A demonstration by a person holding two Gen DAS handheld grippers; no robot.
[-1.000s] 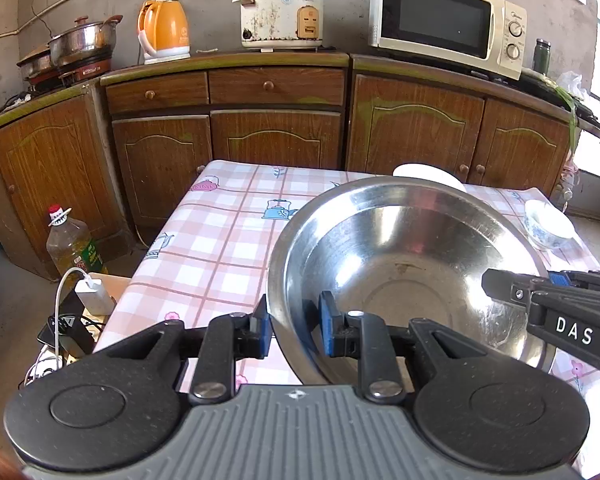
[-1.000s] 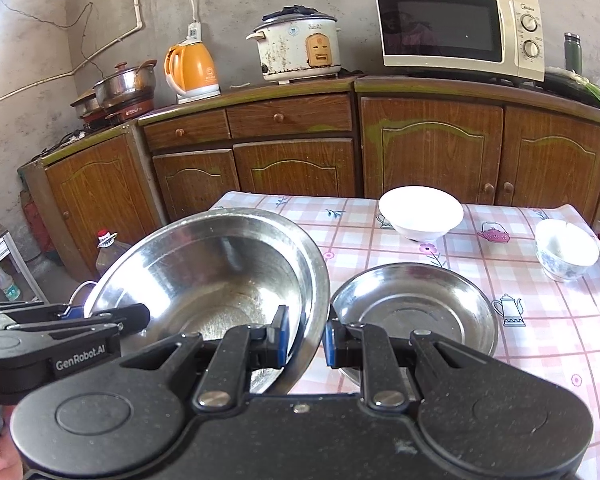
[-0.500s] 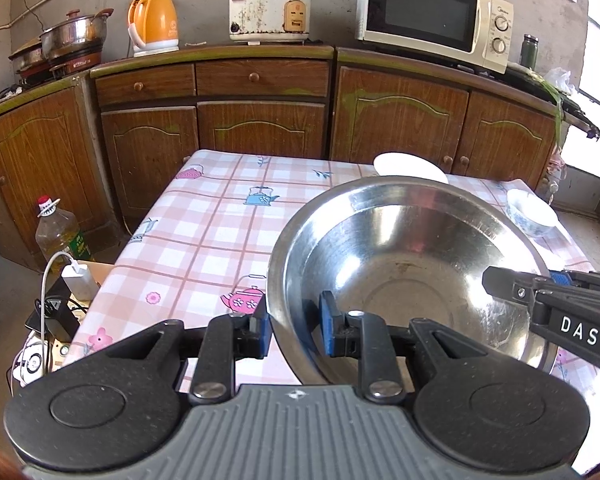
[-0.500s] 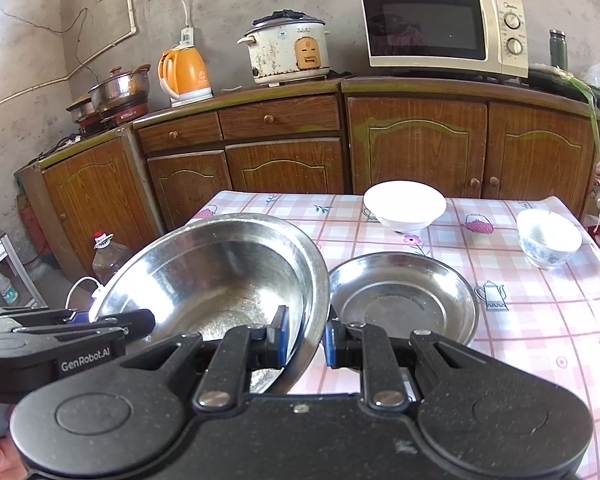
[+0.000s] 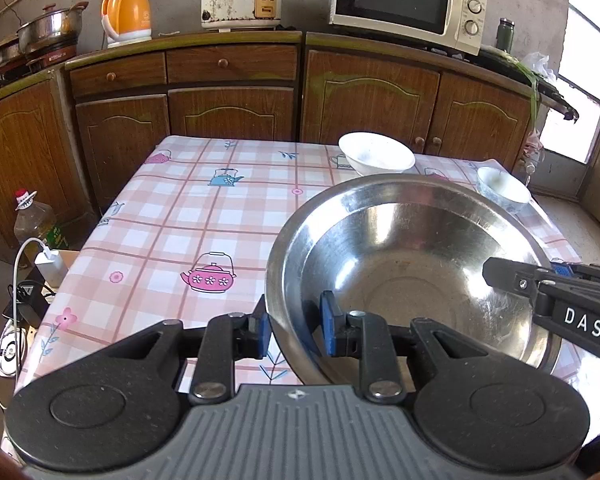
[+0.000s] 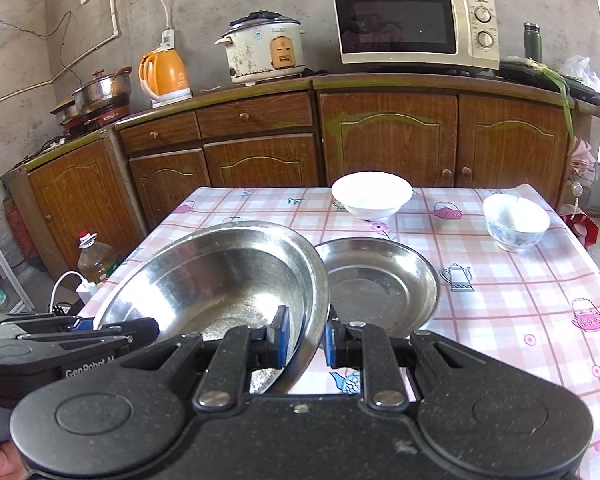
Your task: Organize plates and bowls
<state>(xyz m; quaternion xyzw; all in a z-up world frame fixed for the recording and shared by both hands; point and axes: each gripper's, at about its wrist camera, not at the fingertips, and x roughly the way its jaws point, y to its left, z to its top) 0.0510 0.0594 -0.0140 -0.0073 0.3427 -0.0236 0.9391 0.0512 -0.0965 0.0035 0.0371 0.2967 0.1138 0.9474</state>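
Note:
Both grippers hold one large steel bowl (image 5: 412,264) above the checked table. My left gripper (image 5: 294,326) is shut on its left rim. My right gripper (image 6: 306,338) is shut on its right rim; the large steel bowl (image 6: 220,276) fills the left of the right wrist view. A smaller steel bowl (image 6: 376,284) sits on the table just right of it. A white bowl (image 6: 370,196) stands at the far middle and a blue-patterned bowl (image 6: 514,220) at the far right. The white bowl (image 5: 376,154) and the patterned bowl (image 5: 502,188) also show in the left wrist view.
The table (image 5: 188,216) has a pink checked cloth with teapot prints. Wooden cabinets (image 6: 388,136) stand behind it with a microwave (image 6: 416,26), rice cooker (image 6: 264,50) and orange kettle (image 6: 164,74) on top. An oil bottle (image 5: 34,222) and cables lie on the floor at left.
Both grippers have carried the large steel bowl to the right and back toward the near edge; more of the table's left side now shows. Both grips are unchanged.

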